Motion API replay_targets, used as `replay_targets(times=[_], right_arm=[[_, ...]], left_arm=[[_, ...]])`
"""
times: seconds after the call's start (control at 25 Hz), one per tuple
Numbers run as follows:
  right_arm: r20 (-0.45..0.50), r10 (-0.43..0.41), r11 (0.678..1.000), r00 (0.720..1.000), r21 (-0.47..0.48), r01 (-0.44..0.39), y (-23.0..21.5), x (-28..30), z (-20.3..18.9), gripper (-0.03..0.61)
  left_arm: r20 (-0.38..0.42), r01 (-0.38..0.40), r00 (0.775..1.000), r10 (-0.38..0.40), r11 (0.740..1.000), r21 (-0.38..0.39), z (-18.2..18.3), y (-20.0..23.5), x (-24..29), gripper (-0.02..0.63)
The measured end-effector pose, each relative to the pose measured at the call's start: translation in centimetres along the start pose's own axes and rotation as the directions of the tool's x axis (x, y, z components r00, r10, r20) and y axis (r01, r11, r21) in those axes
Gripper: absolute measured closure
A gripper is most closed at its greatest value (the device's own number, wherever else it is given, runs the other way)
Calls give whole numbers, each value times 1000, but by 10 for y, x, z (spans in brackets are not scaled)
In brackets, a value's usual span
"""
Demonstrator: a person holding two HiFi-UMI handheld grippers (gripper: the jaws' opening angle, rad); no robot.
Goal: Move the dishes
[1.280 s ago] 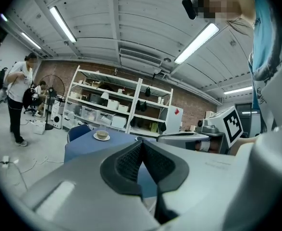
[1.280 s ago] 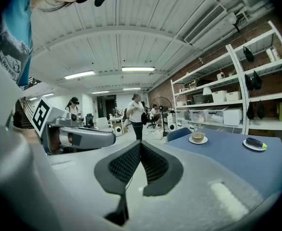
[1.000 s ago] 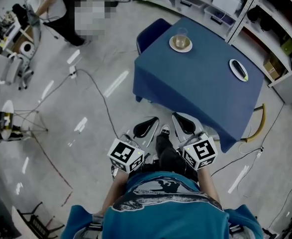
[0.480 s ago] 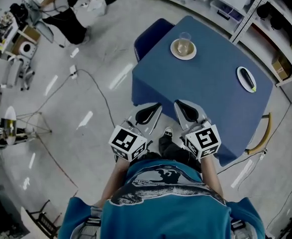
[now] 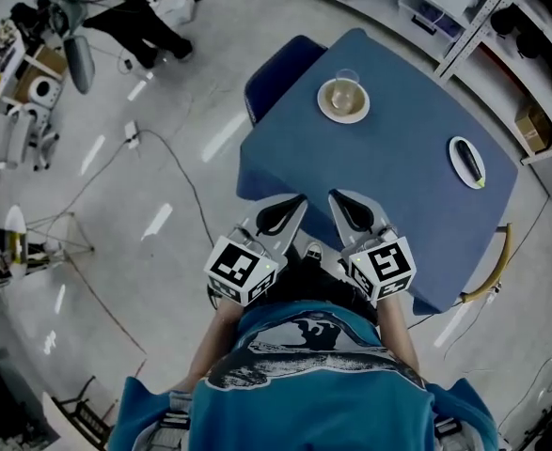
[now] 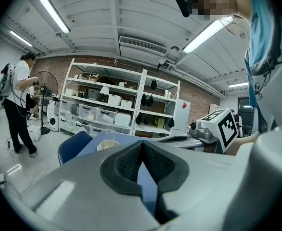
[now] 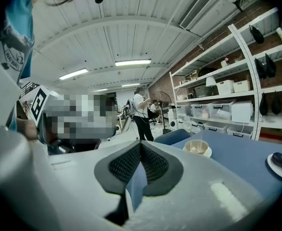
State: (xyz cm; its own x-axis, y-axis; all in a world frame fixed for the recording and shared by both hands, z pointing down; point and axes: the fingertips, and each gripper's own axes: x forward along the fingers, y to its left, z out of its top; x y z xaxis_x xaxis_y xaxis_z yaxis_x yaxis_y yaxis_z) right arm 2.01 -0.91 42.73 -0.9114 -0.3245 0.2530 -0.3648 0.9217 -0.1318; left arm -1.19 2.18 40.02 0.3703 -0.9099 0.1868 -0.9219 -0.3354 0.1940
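A round cream plate [image 5: 343,101] with a clear glass [image 5: 346,78] on it stands at the far left of the blue table [image 5: 388,177]; the same plate [image 7: 198,148] shows in the right gripper view. A white oval dish [image 5: 467,162] holding a dark item lies at the table's right edge. My left gripper [image 5: 281,213] and right gripper [image 5: 348,210] hang side by side at the table's near edge, both shut and holding nothing, well short of either dish.
A blue chair [image 5: 277,69] stands at the table's far left corner. Shelving [image 5: 464,7] with bins runs behind the table. Cables [image 5: 172,167] trail over the floor to the left. A person [image 5: 134,7] stands at the far left by equipment.
The view has closed in on the table: both grippers now sit at its near edge instead of over the floor. The jaws stay shut.
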Motion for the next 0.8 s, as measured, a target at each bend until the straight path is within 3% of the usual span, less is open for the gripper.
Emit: replay_targets(times=[0.28, 0.56, 0.8], right_arm=[[-4, -31, 999, 1000, 29, 31, -13, 21, -2, 577], [-9, -132, 990, 991, 45, 133, -52, 60, 10, 575], [-14, -249, 966, 968, 69, 249, -91, 91, 19, 575]], left_arm=[[-22, 31, 999, -31, 999, 8, 3, 25, 16, 598], [-63, 140, 989, -135, 988, 73, 14, 64, 58, 598], [-109, 245, 966, -233, 963, 110, 21, 101, 95, 598]])
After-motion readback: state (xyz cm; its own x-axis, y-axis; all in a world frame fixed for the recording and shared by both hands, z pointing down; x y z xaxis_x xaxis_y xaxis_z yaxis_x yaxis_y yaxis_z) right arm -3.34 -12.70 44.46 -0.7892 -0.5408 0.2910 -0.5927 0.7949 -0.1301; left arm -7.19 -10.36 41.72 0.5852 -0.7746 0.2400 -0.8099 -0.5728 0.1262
